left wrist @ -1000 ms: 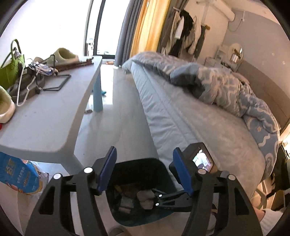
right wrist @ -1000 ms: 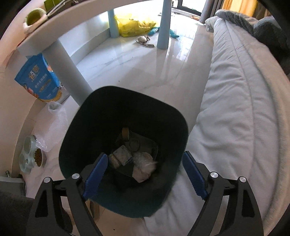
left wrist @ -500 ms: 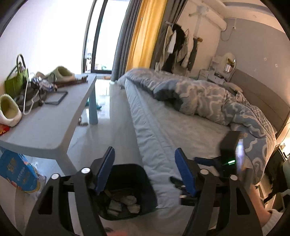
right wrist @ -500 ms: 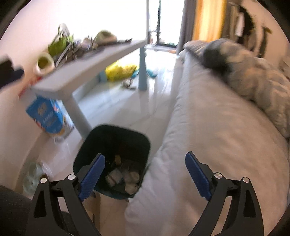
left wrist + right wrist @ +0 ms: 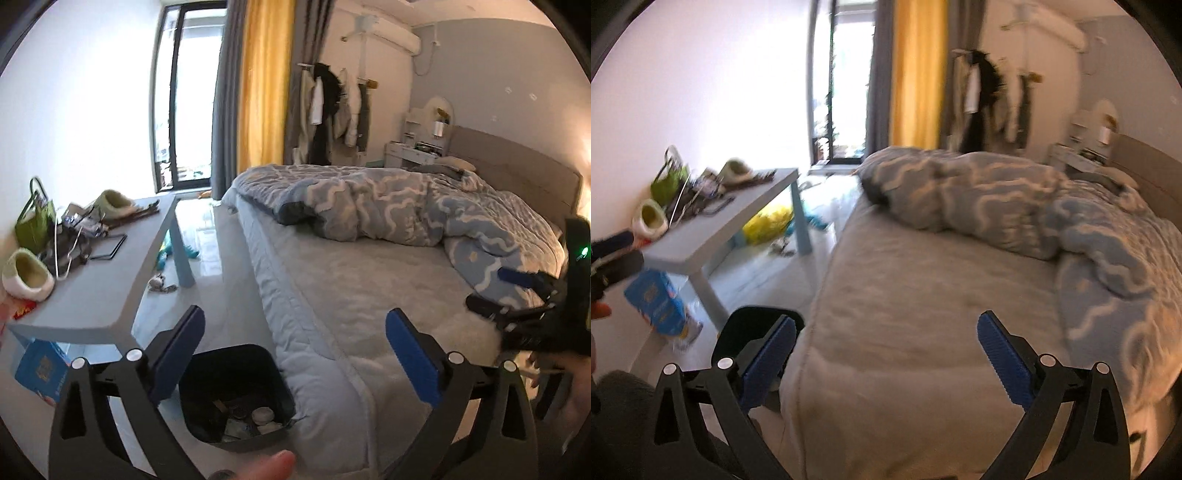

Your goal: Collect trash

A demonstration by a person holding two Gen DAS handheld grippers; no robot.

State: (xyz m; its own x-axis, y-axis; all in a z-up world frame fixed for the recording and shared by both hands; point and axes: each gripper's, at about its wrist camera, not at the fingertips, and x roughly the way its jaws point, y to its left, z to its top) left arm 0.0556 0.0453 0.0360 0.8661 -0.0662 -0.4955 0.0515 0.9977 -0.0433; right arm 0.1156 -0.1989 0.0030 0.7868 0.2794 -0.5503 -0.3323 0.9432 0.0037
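A dark trash bin [image 5: 236, 391] stands on the floor between the bed and the table, with several scraps of trash [image 5: 255, 417] in its bottom. It shows partly behind a finger in the right wrist view [image 5: 753, 325]. My left gripper [image 5: 295, 354] is open and empty, held high above the bin and the bed edge. My right gripper [image 5: 886, 354] is open and empty above the bed; it also shows at the right edge of the left wrist view [image 5: 524, 295].
A grey bed [image 5: 369, 295] with a blue patterned duvet [image 5: 406, 206] fills the right. A pale table [image 5: 110, 288] at the left carries slippers, a green bag and cables. A blue bag [image 5: 40, 369] lies under it, a yellow bag [image 5: 764, 225] further back.
Both grippers have lifted up and away from the bin, and the views now tilt up to the room. The right gripper has swung to the right over the bed.
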